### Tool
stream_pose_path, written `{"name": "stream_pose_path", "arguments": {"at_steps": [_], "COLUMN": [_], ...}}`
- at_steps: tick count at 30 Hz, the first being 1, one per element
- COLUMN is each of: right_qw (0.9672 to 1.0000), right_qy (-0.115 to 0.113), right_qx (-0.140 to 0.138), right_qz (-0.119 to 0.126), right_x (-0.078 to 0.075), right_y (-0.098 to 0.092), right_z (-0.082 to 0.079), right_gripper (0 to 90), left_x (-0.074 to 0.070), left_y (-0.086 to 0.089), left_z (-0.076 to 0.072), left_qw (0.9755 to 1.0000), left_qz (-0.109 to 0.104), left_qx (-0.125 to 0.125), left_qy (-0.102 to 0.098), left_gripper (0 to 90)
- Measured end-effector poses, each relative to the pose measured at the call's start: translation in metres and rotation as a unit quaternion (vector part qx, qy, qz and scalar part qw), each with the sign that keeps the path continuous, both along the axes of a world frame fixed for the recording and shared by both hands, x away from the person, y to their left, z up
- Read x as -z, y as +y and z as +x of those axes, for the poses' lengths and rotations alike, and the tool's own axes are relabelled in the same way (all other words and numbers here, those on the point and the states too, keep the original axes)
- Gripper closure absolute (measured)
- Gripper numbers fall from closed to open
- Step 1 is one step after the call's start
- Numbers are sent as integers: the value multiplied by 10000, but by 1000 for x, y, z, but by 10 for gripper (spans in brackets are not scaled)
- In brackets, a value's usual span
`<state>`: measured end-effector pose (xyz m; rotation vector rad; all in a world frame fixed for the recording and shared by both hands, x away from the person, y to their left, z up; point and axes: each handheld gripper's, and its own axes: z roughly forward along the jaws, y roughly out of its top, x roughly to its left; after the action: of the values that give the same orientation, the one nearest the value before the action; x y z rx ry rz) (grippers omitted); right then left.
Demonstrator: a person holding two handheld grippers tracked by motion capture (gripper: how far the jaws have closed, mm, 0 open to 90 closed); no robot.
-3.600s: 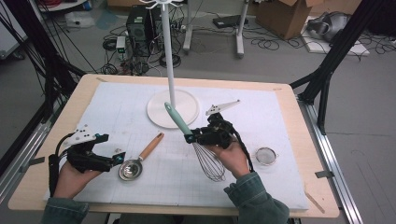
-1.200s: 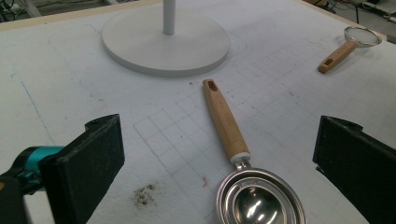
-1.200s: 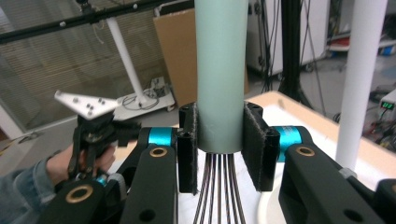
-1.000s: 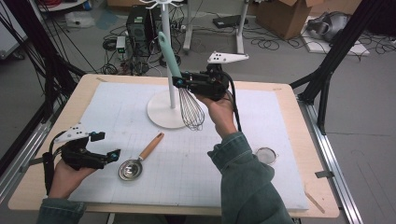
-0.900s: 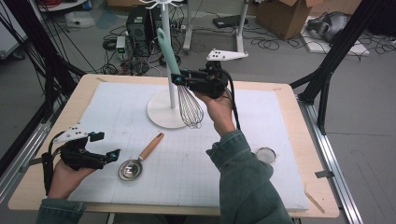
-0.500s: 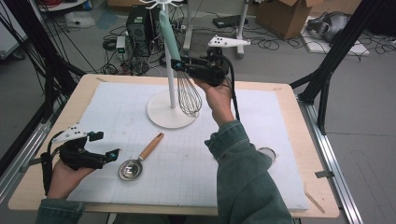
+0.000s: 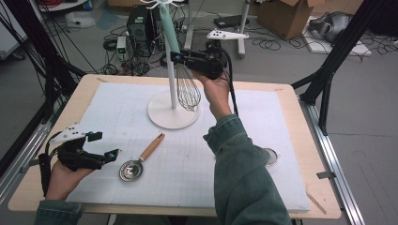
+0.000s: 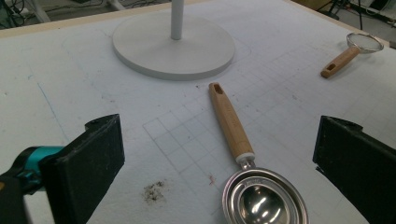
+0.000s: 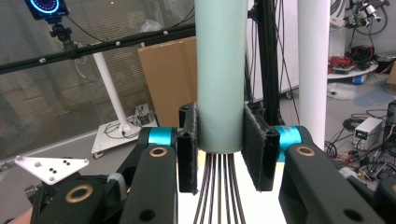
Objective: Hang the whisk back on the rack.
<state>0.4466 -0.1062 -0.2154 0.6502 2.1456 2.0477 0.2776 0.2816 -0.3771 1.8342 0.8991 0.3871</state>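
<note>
Clenched on the whisk's mint handle [image 9: 220,74], the right claw [image 7: 180,57] has carried the whisk [image 7: 187,89] up off the surface [image 7: 291,154] to beside the stand's pole [image 7: 172,89], probably to hang it, while the left claw [image 7: 110,154] rests released near the measuring spoon [image 7: 138,159].

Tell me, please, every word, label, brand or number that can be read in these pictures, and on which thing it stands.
None can be read.
Whisk, measuring scoop, stand base, small strainer: no print on the sides that face the cameras.
Cardboard boxes on the floor: any marks are too blurred to read.
</note>
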Motion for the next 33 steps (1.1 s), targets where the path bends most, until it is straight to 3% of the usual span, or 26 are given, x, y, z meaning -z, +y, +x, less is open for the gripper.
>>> {"name": "stream_pose_path", "arguments": {"at_steps": [9, 21, 33], "right_qw": [9999, 9994, 9987], "right_qy": [119, 79, 130], "right_qx": [19, 204, 303], "right_qz": [41, -279, -392], "right_x": [7, 4, -1], "right_y": [2, 6, -2], "right_z": [10, 16, 15], "right_gripper": [692, 672, 636], "left_x": [0, -2, -4], "left_y": [0, 1, 3], "left_z": [0, -1, -2], "left_qw": [10000, 10000, 10000], "left_qz": [13, 6, 10], "left_qx": [6, 9, -22], "left_qy": [-14, -44, -78], "left_gripper": [25, 25, 25]}}
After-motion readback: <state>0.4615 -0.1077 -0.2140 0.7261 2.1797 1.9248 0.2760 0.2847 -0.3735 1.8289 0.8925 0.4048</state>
